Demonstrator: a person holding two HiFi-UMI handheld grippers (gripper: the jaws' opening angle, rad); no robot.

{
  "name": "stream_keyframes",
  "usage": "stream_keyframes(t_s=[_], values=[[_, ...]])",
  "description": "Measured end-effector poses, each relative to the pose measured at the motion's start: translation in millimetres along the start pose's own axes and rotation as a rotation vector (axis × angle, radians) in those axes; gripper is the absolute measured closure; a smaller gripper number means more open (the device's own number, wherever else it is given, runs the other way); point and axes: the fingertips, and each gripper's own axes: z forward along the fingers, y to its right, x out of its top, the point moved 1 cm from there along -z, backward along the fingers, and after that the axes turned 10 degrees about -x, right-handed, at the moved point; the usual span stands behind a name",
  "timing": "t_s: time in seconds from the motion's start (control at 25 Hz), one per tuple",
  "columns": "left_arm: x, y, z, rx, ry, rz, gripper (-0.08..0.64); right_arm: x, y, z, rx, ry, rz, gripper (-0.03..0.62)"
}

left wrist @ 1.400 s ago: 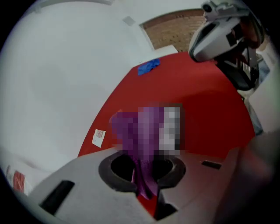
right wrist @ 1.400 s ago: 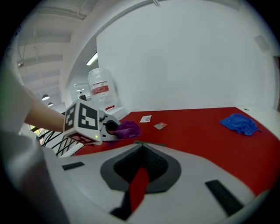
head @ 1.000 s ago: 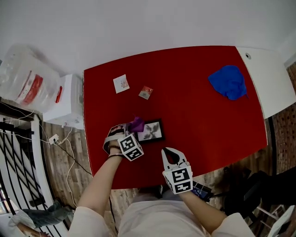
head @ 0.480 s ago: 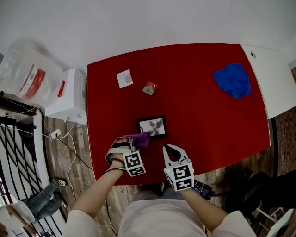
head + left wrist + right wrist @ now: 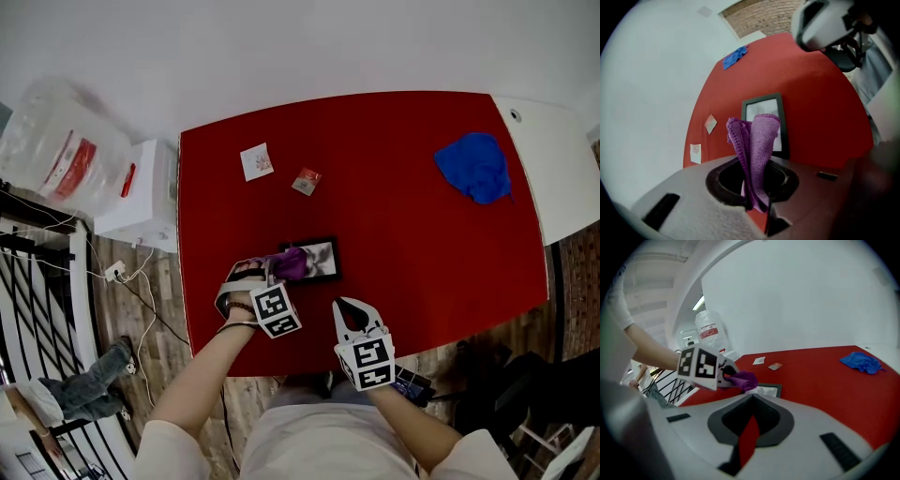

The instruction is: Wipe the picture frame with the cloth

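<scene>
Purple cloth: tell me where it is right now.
In the head view the purple cloth is clamped in the left hand-held gripper, at the front left of the red table, covering the left end of the picture frame.

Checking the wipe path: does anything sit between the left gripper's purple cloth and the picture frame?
Nothing visible does. The left gripper is shut on the purple cloth, which overlaps the picture frame's left end in the head view.

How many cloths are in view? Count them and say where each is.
2. A purple cloth is clamped in the left gripper over the left end of the picture frame; a blue cloth lies crumpled near the far right corner of the table.
</scene>
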Motion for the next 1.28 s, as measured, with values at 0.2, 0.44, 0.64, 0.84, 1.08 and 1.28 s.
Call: stream_keyframes(t_s=[0.2,0.44,0.64,0.84,1.08,1.28], values=[[12,-36,24,0.020,-0.057,0.038,0.499,-6,5,-4,-0.011,-0.010,0.015,0.588],[16,-29,33,0.007,-0.082,0.088,0.499,-13,19,-5,-0.035,-0.018,0.040,0.588],[20,2,22,-0.035,-0.063,0.102,0.499,-9,20,0,-0.032,-0.012,0.043,0.588],[22,47,6,-0.084,-0.038,0.115,0.499,-6,11,5,-0.013,-0.008,0.038,0.589],[19,68,-5,-0.100,-0.028,0.125,0.499,-9,-2,6,0.011,-0.016,0.038,0.589],[27,39,-6,-0.056,-0.009,0.094,0.499,-11,2,3,0.002,-0.018,0.032,0.588]])
